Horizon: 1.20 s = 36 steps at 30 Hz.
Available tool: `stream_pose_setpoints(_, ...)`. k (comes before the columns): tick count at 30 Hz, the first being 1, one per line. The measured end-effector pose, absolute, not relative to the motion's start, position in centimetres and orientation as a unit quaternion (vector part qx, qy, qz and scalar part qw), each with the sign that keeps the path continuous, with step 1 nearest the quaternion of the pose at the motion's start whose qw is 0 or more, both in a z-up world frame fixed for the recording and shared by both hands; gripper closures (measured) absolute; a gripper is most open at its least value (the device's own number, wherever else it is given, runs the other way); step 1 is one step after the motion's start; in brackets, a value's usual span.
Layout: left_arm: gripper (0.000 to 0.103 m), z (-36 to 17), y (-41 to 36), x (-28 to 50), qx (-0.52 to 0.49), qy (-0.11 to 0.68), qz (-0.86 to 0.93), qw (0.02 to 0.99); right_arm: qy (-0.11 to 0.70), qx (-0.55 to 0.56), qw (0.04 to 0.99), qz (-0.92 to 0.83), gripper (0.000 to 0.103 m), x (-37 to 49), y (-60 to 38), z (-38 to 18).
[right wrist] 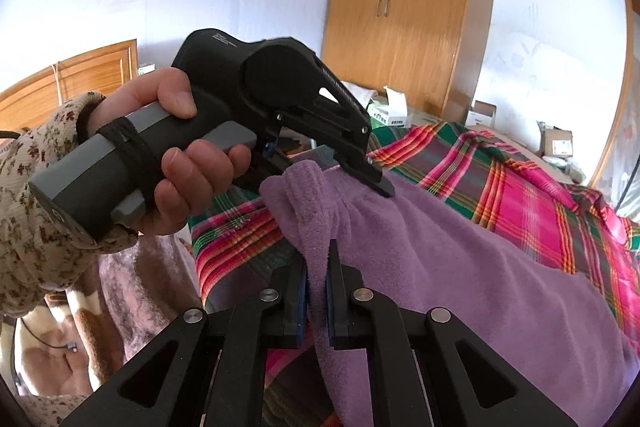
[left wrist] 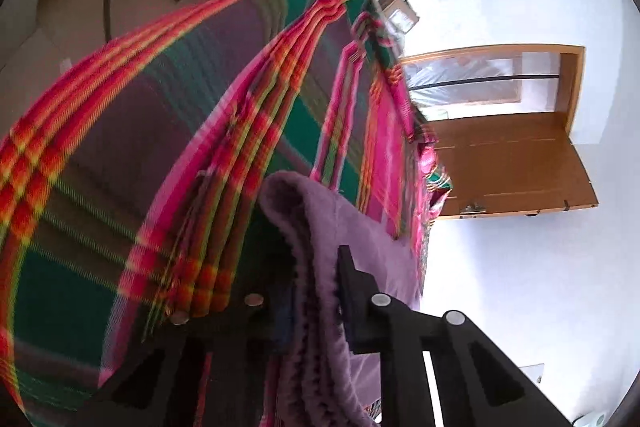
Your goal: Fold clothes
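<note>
A purple fleece garment (right wrist: 460, 267) is held up off a plaid bedsheet (right wrist: 520, 187). My right gripper (right wrist: 318, 291) is shut on a bunched fold of its edge, the fleece pinched between the blue pads. My left gripper (right wrist: 360, 171), gripped by a hand (right wrist: 192, 171) in a floral sleeve, clamps the same edge a little farther along. In the left wrist view the purple fleece (left wrist: 320, 267) runs between the fingers of my left gripper (left wrist: 316, 303), with the plaid sheet (left wrist: 160, 147) close behind; the left finger is partly hidden by cloth.
A wooden wardrobe (right wrist: 404, 11) stands against the white wall, with boxes (right wrist: 392, 111) at the bed's far side. A wooden door (left wrist: 512, 163) shows in the left wrist view. A brown-and-white blanket (right wrist: 80, 327) lies low on the left.
</note>
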<state>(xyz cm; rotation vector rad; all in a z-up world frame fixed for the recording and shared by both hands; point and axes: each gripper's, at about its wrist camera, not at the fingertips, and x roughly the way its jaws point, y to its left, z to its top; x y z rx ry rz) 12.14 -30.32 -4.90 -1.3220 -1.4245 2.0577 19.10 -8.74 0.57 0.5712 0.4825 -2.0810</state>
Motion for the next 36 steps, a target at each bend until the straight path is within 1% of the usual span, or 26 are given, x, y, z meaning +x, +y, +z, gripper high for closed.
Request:
stream_pose_setpoints(7,0.086,-3.9,-30.7,12.0,-0.451,-0.47,0.743,0.154,0.192,0.24,0.455,-0.836,0.096,18.8,-9.9,0.4)
stream_pose_setpoints(17,0.086,-5.2,-30.5,11.5,-0.455,-0.48,0.735,0.145,0.185,0.267,0.457,-0.828,0.096,18.1,-10.2,-0.4)
stream_pose_setpoints(25,0.086,-3.2,-29.4,11.5,-0.451,-0.457,0.754,0.142,0.168,0.256,0.458,-0.834,0.096,18.3,-9.2,0.5)
stream_pose_setpoints(36,0.086,1.9,-26.3,11.8,-0.423,-0.418,0.788,0.159,0.132,0.226,0.45,-0.854,0.096,18.6,-5.8,3.0)
